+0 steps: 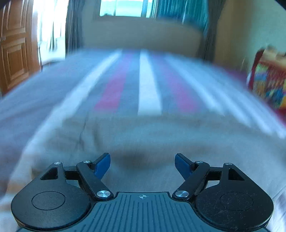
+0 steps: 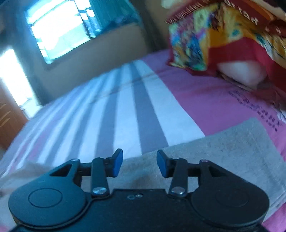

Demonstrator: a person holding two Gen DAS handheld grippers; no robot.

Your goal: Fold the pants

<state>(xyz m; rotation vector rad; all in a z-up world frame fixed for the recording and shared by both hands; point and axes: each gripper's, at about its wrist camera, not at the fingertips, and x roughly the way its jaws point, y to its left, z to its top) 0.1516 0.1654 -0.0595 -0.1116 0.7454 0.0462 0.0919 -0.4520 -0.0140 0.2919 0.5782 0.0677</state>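
My left wrist camera looks low and close over the grey pants (image 1: 143,139), along the striped bedsheet (image 1: 148,85) toward the window (image 1: 125,8) at top centre. My right one tilts, sharing sheet (image 2: 125,110), pants (image 2: 223,146), window (image 2: 59,30) upper left.

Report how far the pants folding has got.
Done, apparently: the grey pants lie flat on the striped bedsheet with a straight far edge, which suggests some folding, though blur hides the layers. In hand: nothing; the left gripper and right gripper both hang open above the cloth with nothing between the jaws. Left: any further fold; the final size cannot be judged.
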